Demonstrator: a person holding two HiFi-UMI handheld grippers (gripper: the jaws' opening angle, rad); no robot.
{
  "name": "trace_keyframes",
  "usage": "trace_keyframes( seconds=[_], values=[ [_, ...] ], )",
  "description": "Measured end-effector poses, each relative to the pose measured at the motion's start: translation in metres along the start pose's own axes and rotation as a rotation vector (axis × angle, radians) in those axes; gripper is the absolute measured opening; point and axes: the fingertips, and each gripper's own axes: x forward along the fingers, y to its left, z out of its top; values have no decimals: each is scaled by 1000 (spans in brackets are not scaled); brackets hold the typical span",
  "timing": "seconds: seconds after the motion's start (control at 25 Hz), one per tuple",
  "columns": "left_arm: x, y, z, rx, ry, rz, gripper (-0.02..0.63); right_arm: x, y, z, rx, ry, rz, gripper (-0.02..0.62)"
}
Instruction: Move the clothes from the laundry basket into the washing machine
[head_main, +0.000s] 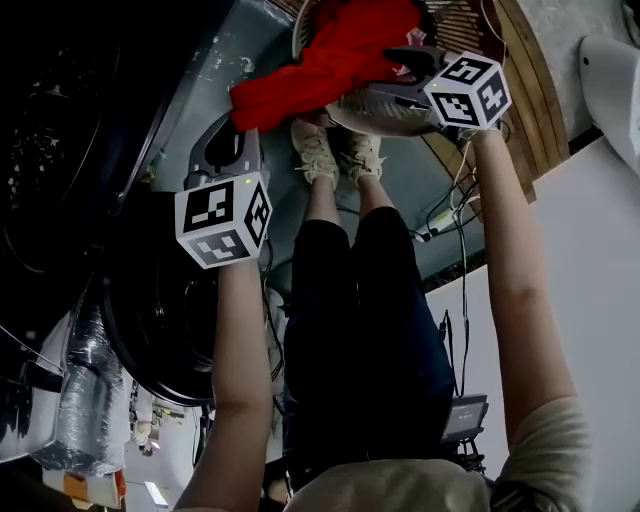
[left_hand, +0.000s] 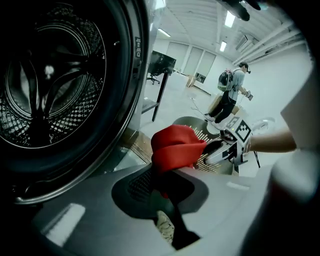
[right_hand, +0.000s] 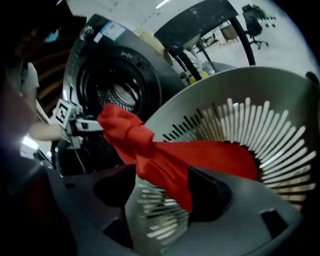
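A red cloth (head_main: 330, 60) stretches from the grey slatted laundry basket (head_main: 390, 115) toward my left gripper (head_main: 238, 128), which is shut on one end of it. In the left gripper view the red cloth (left_hand: 175, 145) bunches up just beyond the closed jaws of the left gripper (left_hand: 167, 172), beside the washing machine's open drum (left_hand: 50, 85). My right gripper (head_main: 395, 80) stands open at the basket. In its own view the right gripper (right_hand: 165, 186) has its jaws spread wide, and the cloth (right_hand: 165, 155) drapes loosely between them over the basket rim (right_hand: 250, 95). The washing machine (right_hand: 117, 95) is behind.
My own legs and light shoes (head_main: 338, 150) stand between the two arms. Cables (head_main: 450, 215) trail on the floor to the right. A black desk (left_hand: 160, 65) and a person with a backpack (left_hand: 230, 95) are far off. A dark table (right_hand: 200, 25) stands behind the basket.
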Motion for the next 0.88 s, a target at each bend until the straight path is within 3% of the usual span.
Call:
trace_keyframes(
  seconds=[0.08,0.16,0.28,0.4,0.48,0.64,0.76,0.88],
  values=[
    [0,-1,2,16,-4,-4,46,0,-32,-12,-62,51,-163,305],
    [-1,0,2,23,-6,4,46,10,-58,-17,-78,87,-250,305],
    [-1,2,2,1,-8,9,46,34,-90,-21,-92,148,-329,305],
    [0,-1,2,18,-12,-10,46,58,-100,-30,-166,228,-351,291],
    [1,-2,2,42,-17,-23,46,63,-97,-33,-190,255,-362,15],
    [3,-10,8,5,-47,-72,46,28,-69,-6,-75,37,-316,14],
    [3,-34,17,-18,-88,-142,48,-23,-21,19,-134,-93,-274,14],
    [2,-71,29,34,-141,-234,48,-70,33,45,-170,-203,-241,14]
  ],
)
